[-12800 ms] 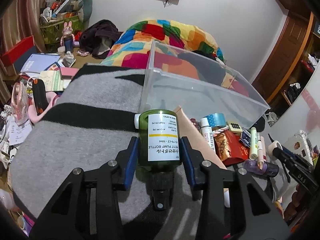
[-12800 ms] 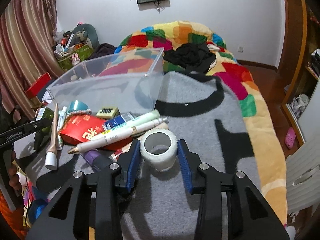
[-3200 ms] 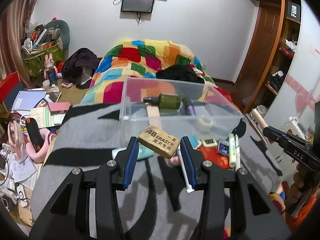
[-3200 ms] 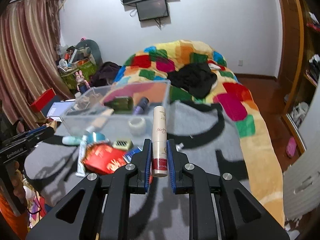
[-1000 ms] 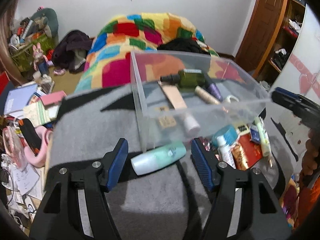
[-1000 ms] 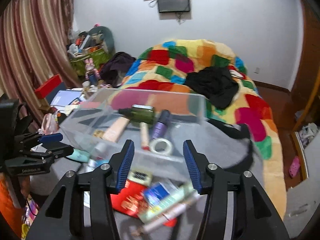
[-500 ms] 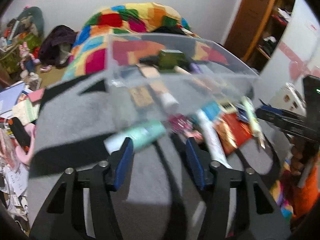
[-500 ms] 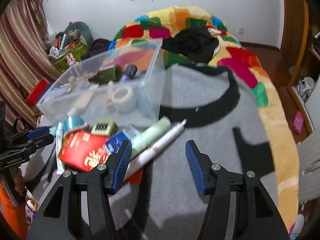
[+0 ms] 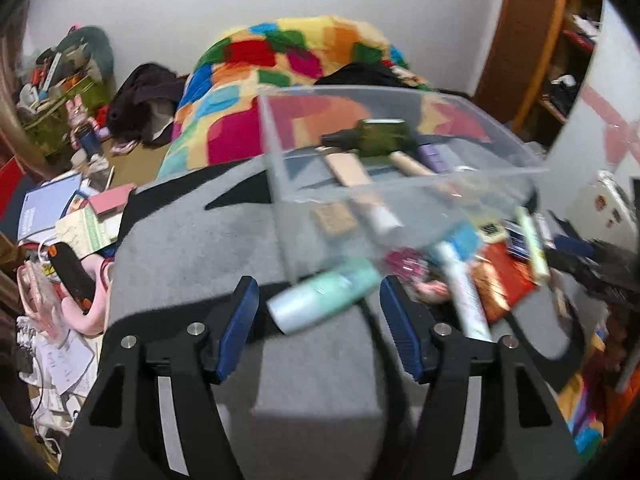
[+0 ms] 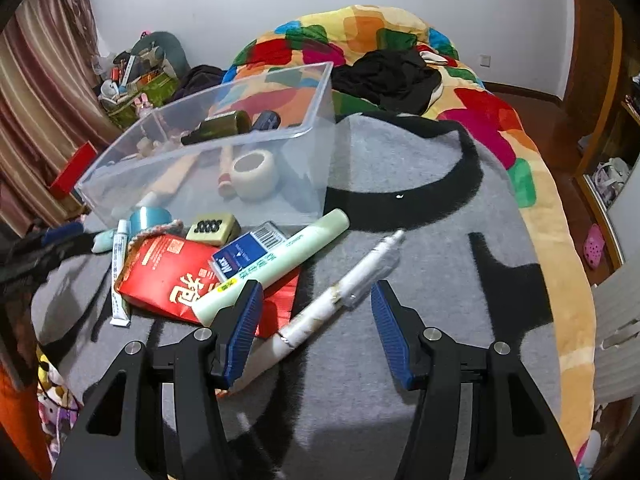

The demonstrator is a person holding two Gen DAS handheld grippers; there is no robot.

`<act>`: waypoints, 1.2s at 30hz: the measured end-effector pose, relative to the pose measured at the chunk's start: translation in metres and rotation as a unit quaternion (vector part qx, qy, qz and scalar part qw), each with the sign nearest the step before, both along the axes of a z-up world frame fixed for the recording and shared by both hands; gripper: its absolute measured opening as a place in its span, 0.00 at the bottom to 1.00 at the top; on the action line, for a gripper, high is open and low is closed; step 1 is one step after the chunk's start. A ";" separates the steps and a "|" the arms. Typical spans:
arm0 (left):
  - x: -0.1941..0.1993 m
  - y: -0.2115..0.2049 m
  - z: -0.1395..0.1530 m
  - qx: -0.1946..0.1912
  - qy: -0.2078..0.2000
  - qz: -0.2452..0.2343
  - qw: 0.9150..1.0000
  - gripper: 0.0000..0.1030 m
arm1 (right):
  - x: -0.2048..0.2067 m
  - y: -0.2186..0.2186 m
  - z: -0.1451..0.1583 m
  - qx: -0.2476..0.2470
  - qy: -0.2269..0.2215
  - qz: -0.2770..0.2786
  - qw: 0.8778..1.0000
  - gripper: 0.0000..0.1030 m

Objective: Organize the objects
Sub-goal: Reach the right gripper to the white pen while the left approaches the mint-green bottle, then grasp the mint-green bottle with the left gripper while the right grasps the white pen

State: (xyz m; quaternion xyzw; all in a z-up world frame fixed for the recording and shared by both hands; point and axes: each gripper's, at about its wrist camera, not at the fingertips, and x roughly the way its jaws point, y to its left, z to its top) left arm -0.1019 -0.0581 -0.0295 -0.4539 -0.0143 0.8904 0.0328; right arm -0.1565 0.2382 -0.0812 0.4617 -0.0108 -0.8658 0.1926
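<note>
Grey felt with black patches covers the surface under both my grippers. My left gripper has its blue pads on either side of a mint-green bottle that lies on its side just in front of the clear plastic bin; the jaws are opening, and the pads seem to stand clear of the bottle, though the picture is smeared there. My right gripper is spread wide over a white pen lying slantwise on the felt, neither pad touching it. Just beside the pen is a pale green tube, resting across a red packet and a blue Max box. Inside the bin I can see a dark green bottle, a roll of white tape and a flat beige tube. Behind it lies a patchwork quilt.
</note>
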 end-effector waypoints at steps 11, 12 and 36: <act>0.009 0.025 -0.022 0.011 -0.049 -0.063 0.997 0.48 | 0.014 0.007 -0.002 0.013 0.022 -0.006 1.000 0.45; 0.014 0.029 -0.021 0.002 -0.043 -0.066 0.997 0.47 | 0.015 0.008 -0.002 0.009 0.023 -0.004 1.000 0.41; 0.013 0.052 -0.023 -0.032 -0.005 -0.021 0.999 0.24 | 0.010 0.024 -0.004 0.036 0.036 -0.086 0.995 0.33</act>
